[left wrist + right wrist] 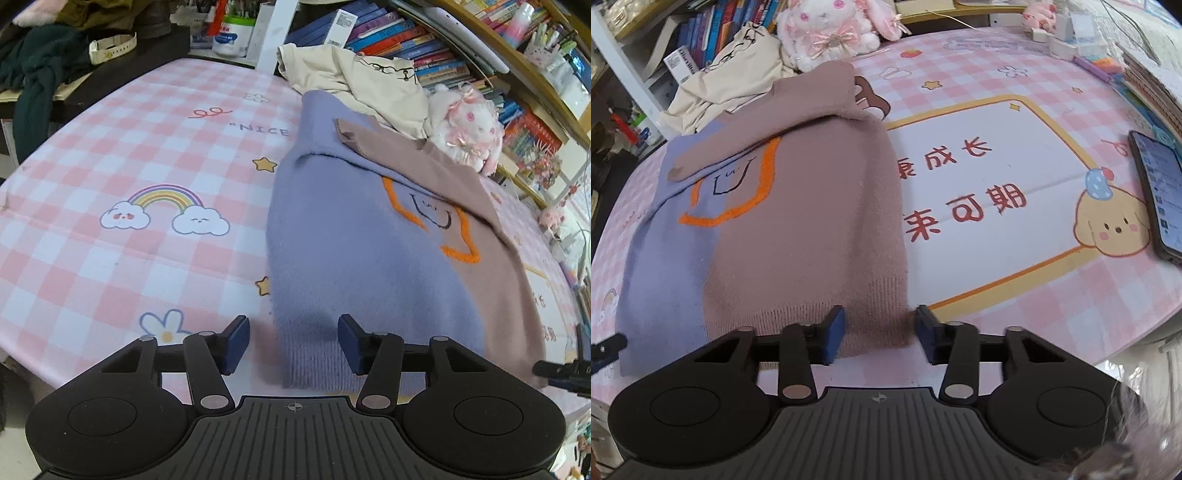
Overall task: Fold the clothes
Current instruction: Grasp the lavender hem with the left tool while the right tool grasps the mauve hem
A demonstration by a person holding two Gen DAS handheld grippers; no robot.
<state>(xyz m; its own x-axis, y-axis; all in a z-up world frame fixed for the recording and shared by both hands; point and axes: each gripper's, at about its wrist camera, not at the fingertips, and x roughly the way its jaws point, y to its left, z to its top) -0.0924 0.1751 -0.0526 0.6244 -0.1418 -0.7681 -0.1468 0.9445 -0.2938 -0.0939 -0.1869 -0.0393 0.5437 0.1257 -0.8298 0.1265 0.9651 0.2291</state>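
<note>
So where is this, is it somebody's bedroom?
Probably a child's room or study at home: a pink checked cartoon table cover, shelves crammed with books, and a plush bunny beside the sweater being folded.

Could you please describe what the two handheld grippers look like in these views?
Both match: the left gripper and right gripper have matte black bodies with a ribbed centre plate bearing a small crosshair mark, round discs either side, black linkage arms with silver rivets, and dark blue rectangular pads. No cables or sleeves show.

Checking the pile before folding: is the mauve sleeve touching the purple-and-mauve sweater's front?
Touching. The right wrist view shows the mauve sleeve folded flat across the sweater's front, partly covering its orange outline.
</note>
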